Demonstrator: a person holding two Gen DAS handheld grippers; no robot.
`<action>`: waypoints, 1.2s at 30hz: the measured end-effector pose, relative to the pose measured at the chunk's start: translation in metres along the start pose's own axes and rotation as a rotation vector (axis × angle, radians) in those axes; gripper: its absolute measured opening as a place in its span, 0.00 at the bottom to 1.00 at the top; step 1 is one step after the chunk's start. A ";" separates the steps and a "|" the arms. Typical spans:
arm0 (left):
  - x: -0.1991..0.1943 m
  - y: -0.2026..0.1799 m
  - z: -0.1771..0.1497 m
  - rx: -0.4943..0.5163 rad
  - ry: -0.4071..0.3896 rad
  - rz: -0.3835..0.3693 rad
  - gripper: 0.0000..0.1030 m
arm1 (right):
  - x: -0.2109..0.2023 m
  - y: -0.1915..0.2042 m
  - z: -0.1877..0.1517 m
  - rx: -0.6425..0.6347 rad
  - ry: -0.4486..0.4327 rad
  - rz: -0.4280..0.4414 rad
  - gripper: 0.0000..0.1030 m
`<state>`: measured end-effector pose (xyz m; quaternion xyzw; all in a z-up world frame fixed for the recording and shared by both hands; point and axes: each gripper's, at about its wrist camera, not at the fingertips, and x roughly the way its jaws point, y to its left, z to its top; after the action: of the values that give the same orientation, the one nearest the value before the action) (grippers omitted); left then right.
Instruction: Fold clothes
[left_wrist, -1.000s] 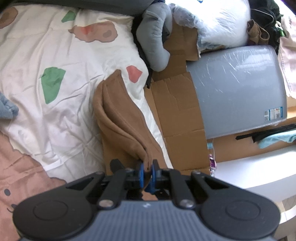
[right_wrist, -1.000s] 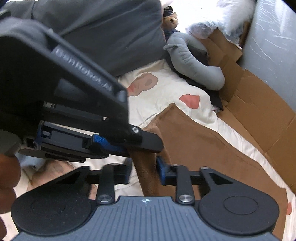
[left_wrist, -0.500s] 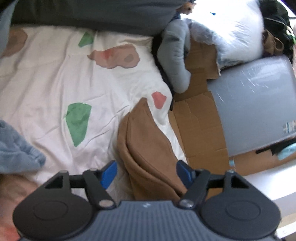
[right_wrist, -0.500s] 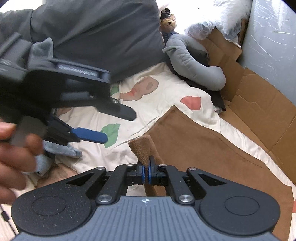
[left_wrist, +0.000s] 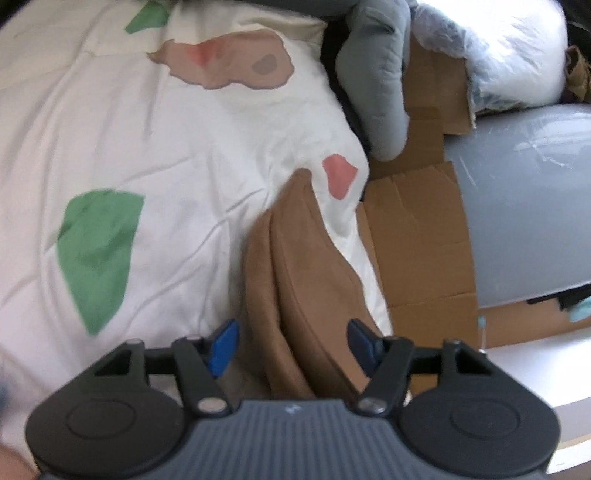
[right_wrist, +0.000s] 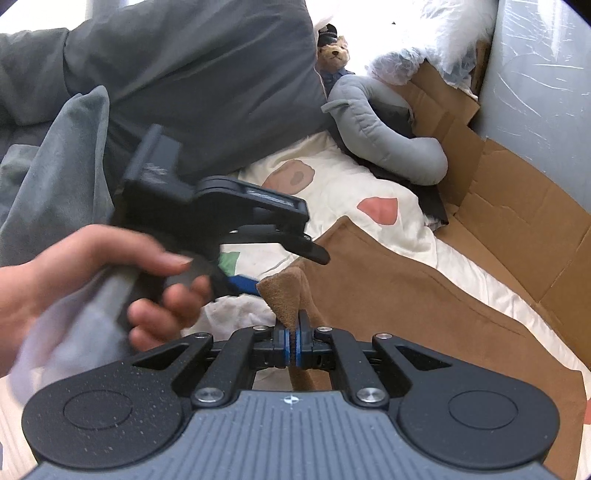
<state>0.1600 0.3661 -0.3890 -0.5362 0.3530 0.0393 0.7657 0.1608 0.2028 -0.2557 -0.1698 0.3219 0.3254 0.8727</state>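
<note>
A handover had just played out: a second back the left gripper (left_wrist: 291, 341) was the one pinching the brown garment (left_wrist: 295, 266), and now it had let go, its blue pads wide apart either side of the cloth and beginning to ease inward again, touching nothing. The right gripper (right_wrist: 291, 341) had taken over — it stood half open then, and here its jaws were clamped tight on a raised corner of that brown fabric, a little peak of cloth poking up above the pads at lower centre of the right wrist view. In that same view the left gripper (right_wrist: 221, 218) hung in the left half of the frame, blurred, with the person's hand (right_wrist: 92, 280) wrapped round its handle. That looked like a regrip: one corner secured, the freed tool probably off to find a second hold for the next fold. The garment itself lay along the bed's right edge, doubled lengthwise into a long tapering strip in the left wrist view, spreading toward the lower right in the other. Soft, napped, suede-like stuff — thick enough to hold a rounded fold line. Under it was the white quilt (left_wrist: 177, 155), creased, printed with green, pink and tan blotches. Flattened cardboard (left_wrist: 417, 236) ran beside the bed at right, a plump grey plush (right_wrist: 384, 136) curved in the upper right, and a dark grey pillow (right_wrist: 207, 74) filled the upper left.
</note>
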 end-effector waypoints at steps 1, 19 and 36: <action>0.004 0.000 0.003 0.003 0.000 0.006 0.63 | -0.001 -0.001 0.000 0.000 -0.002 0.000 0.01; 0.046 -0.013 0.040 0.098 0.110 0.038 0.09 | -0.006 -0.011 -0.004 0.087 -0.015 -0.009 0.01; 0.044 -0.032 0.031 0.108 0.057 0.041 0.08 | -0.003 -0.067 0.001 0.277 0.029 -0.030 0.01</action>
<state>0.2223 0.3650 -0.3837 -0.4877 0.3874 0.0207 0.7821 0.2046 0.1534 -0.2473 -0.0572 0.3736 0.2622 0.8879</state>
